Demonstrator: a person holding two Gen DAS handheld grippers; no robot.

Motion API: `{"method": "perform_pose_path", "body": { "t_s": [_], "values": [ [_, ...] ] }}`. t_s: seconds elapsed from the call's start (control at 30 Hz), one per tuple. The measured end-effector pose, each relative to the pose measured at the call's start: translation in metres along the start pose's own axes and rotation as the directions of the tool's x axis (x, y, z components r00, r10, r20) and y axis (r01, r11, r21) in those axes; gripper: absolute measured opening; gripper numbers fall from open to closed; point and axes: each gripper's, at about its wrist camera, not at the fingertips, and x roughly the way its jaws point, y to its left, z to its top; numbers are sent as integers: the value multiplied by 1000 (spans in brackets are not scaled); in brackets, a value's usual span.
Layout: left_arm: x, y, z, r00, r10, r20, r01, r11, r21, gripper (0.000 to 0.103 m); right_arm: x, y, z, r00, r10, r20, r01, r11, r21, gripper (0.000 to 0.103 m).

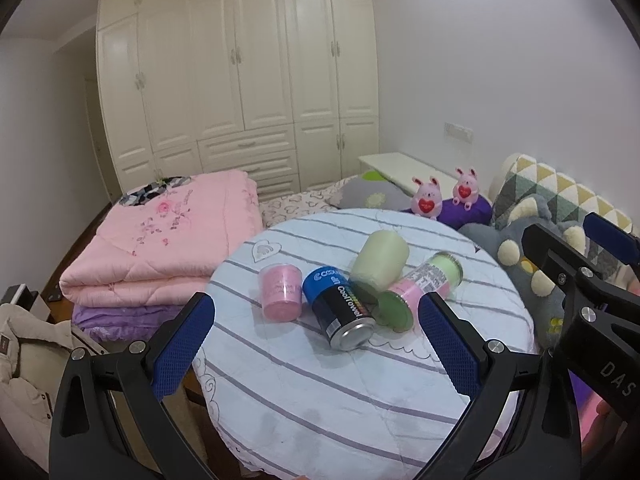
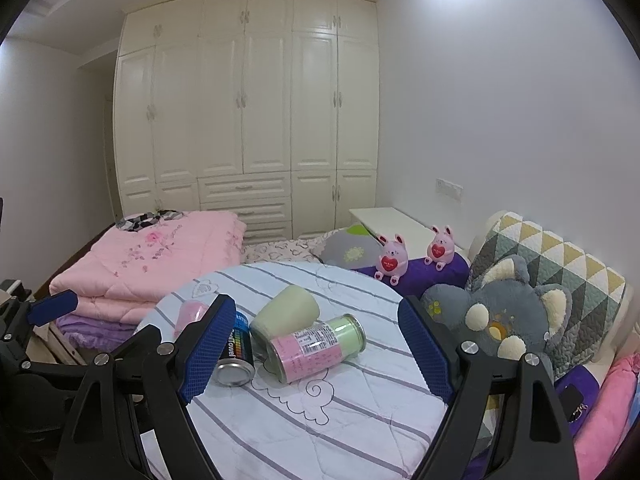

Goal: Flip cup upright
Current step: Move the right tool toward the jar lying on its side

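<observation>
A pale green cup (image 1: 379, 262) (image 2: 286, 313) lies tipped over on the round table with the striped cloth (image 1: 320, 380) (image 2: 340, 408), leaning on a pink-and-green jar (image 1: 416, 288) (image 2: 316, 346) that lies on its side. A blue-and-black can (image 1: 340, 308) (image 2: 236, 354) lies next to them, and a pink cup (image 1: 280, 294) (image 2: 192, 314) stands bottom up at the left. My left gripper (image 1: 316, 344) is open and empty, short of the can. My right gripper (image 2: 316, 356) is open and empty, its fingers to either side of the jar, nearer the camera.
A folded pink quilt (image 1: 160, 244) lies on the bed to the left. A grey plush toy (image 2: 504, 320), two pink plush rabbits (image 2: 394, 260) and cushions sit right of the table. A white wardrobe (image 1: 240, 80) fills the back wall.
</observation>
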Motion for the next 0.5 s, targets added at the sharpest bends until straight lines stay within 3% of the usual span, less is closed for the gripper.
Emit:
{"method": "perform_pose_path", "body": {
  "t_s": [0.3,0.5],
  "values": [
    [27,-12,-13,995,-11,-100,14,1000,26,103,23,-7,-15,992,-2,-125,5,1000,24,85],
    [40,-16,-20,989,-8,-148,13,999,33,103,30,-12,-22,987,6,-161,0,999,37,85]
  ]
}}
